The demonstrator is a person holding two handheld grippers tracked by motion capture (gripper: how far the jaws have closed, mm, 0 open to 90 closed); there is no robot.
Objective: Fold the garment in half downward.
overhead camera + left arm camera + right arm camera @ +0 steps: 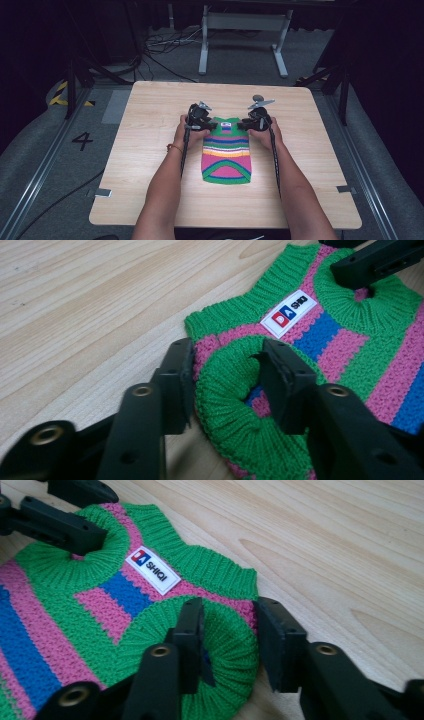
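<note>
Two hand-held grippers bracket the shoulders of a small striped knitted sweater (226,150) lying flat on a wooden table (150,125). The left gripper (227,377) has its jaws partly closed around the green ribbed armhole cuff (225,390), one jaw outside the shoulder edge and the other set in the armhole; the pads sit close against the knit, though a firm pinch cannot be confirmed. The right gripper (230,637) mirrors it at the opposite armhole (225,645), one jaw in the opening, the other just outside the garment's edge over bare wood, with a visible gap beside that outer jaw. Between the two, just beyond the jaws, the white brand label (288,313) lies below the green collar (235,315); the body of the sweater trails back toward the person's forearms.

The risk from here is an uneven grip: if one side catches only a single layer of ribbing, or the right jaws close on air, a lift would likely tilt the garment, stretch the cuff, or let one shoulder slip free and bunch.
</note>
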